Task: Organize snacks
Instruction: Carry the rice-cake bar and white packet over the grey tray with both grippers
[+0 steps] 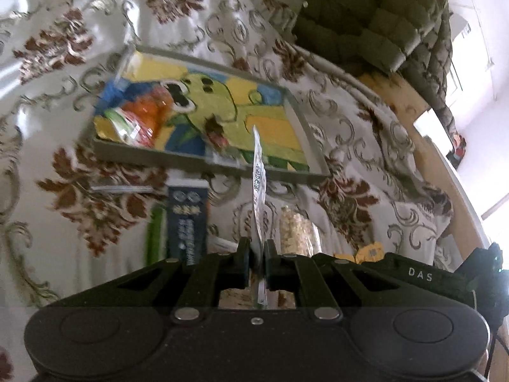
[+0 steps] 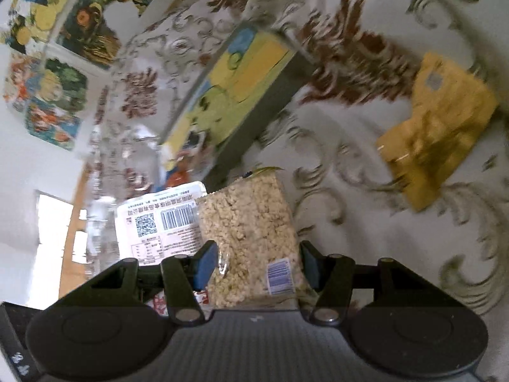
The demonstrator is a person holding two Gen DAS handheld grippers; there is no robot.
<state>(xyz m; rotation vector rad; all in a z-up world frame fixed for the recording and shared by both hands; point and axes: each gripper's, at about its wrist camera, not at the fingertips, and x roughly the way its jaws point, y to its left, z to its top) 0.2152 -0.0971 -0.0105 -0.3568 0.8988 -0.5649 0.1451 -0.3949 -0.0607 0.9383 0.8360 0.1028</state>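
The left hand-held gripper [image 1: 257, 251] pinches a white snack packet [image 1: 258, 187] edge-on, with the painted tray [image 1: 305, 117] at twelve o'clock, so it could slip free, while the right hand-held gripper [image 2: 259, 262] straddles the puffed-grain bag [image 2: 251, 238], whether gripping I cannot tell.
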